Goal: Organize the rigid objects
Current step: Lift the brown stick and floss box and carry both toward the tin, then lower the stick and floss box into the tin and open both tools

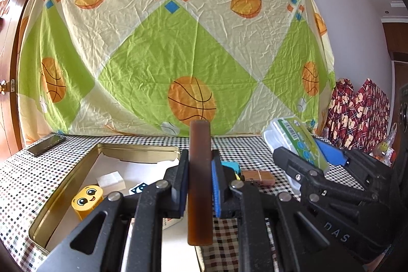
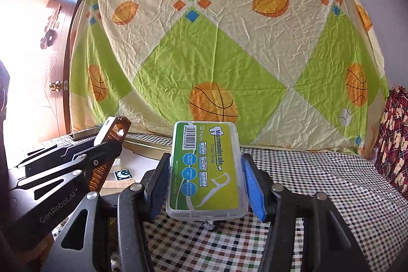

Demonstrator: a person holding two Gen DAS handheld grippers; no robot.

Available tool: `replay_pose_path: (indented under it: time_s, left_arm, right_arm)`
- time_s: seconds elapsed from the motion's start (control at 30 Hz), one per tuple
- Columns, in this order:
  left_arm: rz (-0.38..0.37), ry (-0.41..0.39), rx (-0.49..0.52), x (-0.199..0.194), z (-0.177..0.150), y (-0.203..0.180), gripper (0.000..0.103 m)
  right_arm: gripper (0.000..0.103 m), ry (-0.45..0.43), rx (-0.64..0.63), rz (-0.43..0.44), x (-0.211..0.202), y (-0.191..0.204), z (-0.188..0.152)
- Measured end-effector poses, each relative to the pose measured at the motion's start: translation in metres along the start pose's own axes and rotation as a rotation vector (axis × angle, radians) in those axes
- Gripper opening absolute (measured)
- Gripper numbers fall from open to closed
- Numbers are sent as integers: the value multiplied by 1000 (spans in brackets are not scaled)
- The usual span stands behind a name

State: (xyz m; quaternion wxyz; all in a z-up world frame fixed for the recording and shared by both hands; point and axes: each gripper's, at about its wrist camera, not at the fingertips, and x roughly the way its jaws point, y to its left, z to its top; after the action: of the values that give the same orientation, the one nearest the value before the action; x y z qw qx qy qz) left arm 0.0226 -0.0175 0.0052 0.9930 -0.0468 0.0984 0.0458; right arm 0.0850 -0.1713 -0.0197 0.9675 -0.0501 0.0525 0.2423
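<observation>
My left fingers [image 1: 200,185] pinch the stiff, slick brown comb [image 1: 200,170] edge-on, while my right fingers [image 2: 204,185] clamp the light, rigid floss box [image 2: 205,167] across its long sides.

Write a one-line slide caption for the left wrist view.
Left tongs clamp a brown comb upright beside the open gold tin; right tongs hold a floss box.

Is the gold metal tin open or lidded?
Open: the gold metal tin shows no lid, and a yellow smiley-face block lies visible inside.
</observation>
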Motion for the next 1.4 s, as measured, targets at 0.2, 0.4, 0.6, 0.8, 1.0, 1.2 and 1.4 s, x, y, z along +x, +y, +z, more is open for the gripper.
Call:
replay_pose_path:
  time_s: [0.2, 0.4, 0.6, 0.8, 1.0, 1.2, 1.4]
  left_arm:
    - [14, 1, 1, -4, 0, 8, 14]
    - [28, 2, 0, -8, 0, 17, 14]
    - [48, 14, 5, -10, -2, 25, 14]
    - [79, 20, -5, -15, -3, 41, 14]
    - [128, 27, -23, -18, -3, 65, 14]
    - [184, 47, -28, -20, -6, 89, 14]
    - [210, 98, -39, -15, -10, 106, 14]
  right_arm:
    - [57, -2, -11, 23, 0, 12, 2]
    - [57, -3, -20, 47, 0, 24, 6]
    - [57, 2, -26, 74, 3, 36, 8]
    - [57, 7, -33, 100, 6, 47, 8]
    - [57, 16, -41, 124, 11, 58, 11]
    - [57, 41, -42, 164, 19, 69, 12]
    - [57, 89, -44, 224, 32, 83, 9]
